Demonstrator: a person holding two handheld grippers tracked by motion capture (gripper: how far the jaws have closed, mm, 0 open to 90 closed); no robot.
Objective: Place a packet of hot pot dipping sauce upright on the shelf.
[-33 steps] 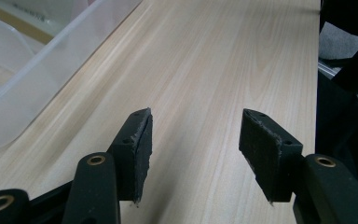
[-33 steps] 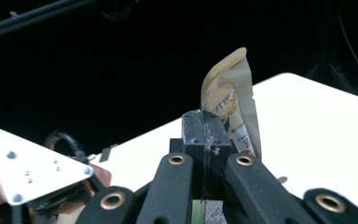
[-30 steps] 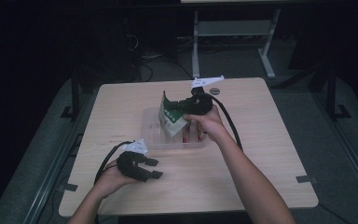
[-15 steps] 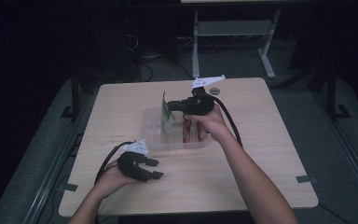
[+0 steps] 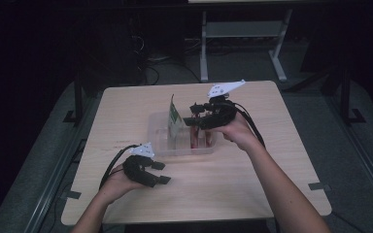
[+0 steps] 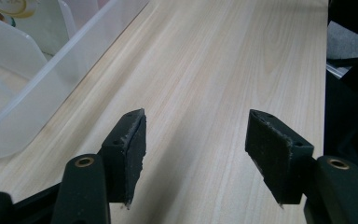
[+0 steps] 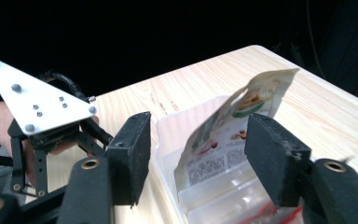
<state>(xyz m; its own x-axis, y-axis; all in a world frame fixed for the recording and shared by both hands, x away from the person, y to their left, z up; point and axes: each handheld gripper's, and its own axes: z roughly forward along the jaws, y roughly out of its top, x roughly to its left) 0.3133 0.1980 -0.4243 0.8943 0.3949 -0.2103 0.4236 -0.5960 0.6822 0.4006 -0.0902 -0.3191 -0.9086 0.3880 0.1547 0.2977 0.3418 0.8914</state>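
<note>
Over the clear plastic divided tray (image 5: 158, 145) hovers the right gripper (image 5: 190, 116), jaws spread wide and gripping nothing. In the right gripper view, the green-and-white printed snack pouch (image 7: 233, 126) stands upright in the tray (image 7: 177, 135), seen between the two black pads (image 7: 133, 154) but beyond them — no contact. From the high view, that pouch (image 5: 175, 115) stands on edge in the tray's left part, just beside the right gripper's fingertips, leaning a touch. A red-tinted packet (image 5: 199, 138) lies flat in the compartment below the gripper; its label is too small to read.

Down at the near-left of the light wooden table (image 5: 272, 121), the left gripper (image 5: 161, 173) sits low in the person's left hand (image 5: 114, 184), well apart from the tray. Its own view looks along bare wood grain (image 6: 223, 70), jaws parted with only tabletop between them, and the tray's translucent wall (image 6: 51, 79) runs along the upper left. The right hand (image 5: 238, 133) holds its tool above the tray's right end, black cable (image 5: 255, 126) trailing back over the wrist.
</note>
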